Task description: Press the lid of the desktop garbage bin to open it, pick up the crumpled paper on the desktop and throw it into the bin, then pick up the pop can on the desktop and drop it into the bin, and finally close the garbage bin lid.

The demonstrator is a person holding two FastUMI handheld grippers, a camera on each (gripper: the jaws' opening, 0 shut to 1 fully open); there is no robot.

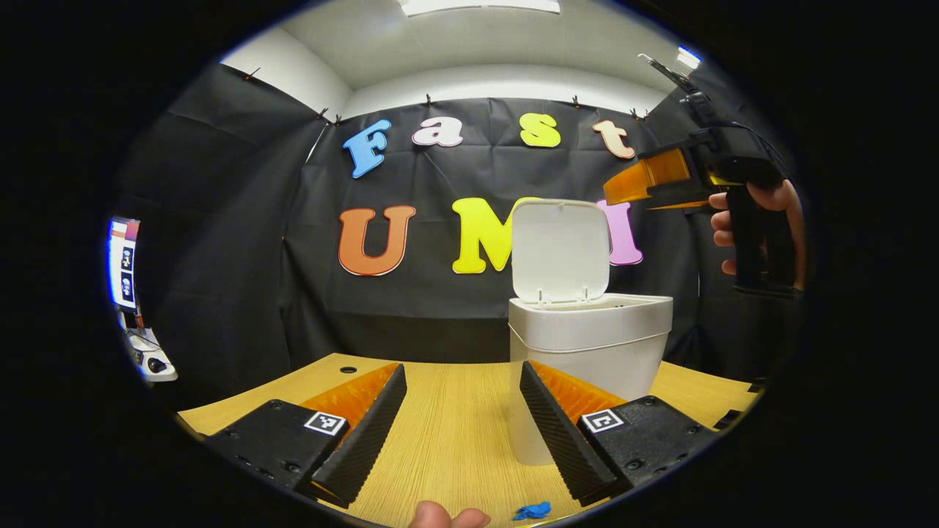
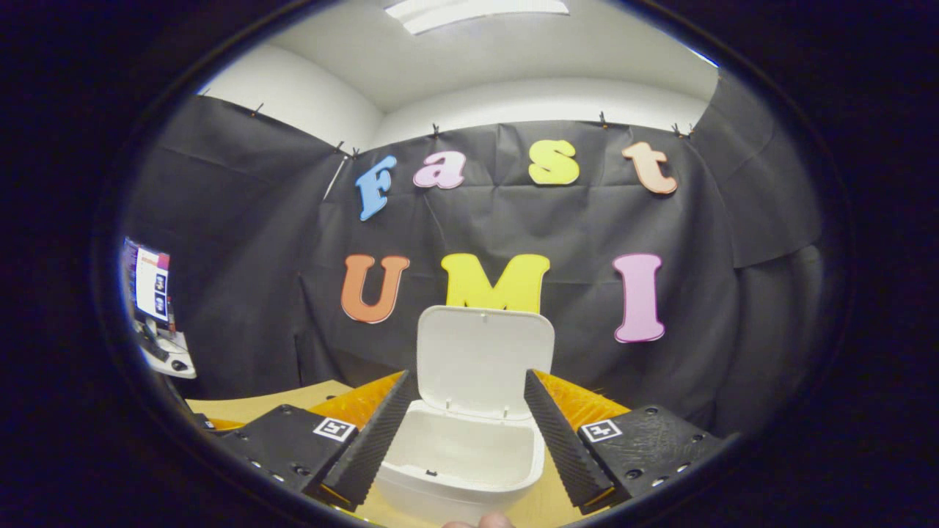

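Observation:
A white desktop bin (image 1: pixel 590 345) stands on the wooden table (image 1: pixel 447 447), its lid (image 1: pixel 560 251) swung up and standing upright at the back. My left gripper (image 1: pixel 462 425) hovers low over the table, just in front and to the left of the bin, open with nothing between its fingers. Up at the right, a hand (image 1: pixel 755 220) holds my right gripper (image 1: pixel 638 183) above and right of the bin. In the right gripper view, the right gripper (image 2: pixel 462 433) is open and looks down into the bin's white interior (image 2: pixel 469 447), with the raised lid (image 2: pixel 484 363) behind.
A small blue scrap (image 1: pixel 532 511) lies on the table's near edge beside a fingertip (image 1: pixel 447 517). A round cable hole (image 1: pixel 348 369) marks the table's far left. A monitor (image 1: pixel 123 262) and a side desk (image 1: pixel 150 363) stand off to the left.

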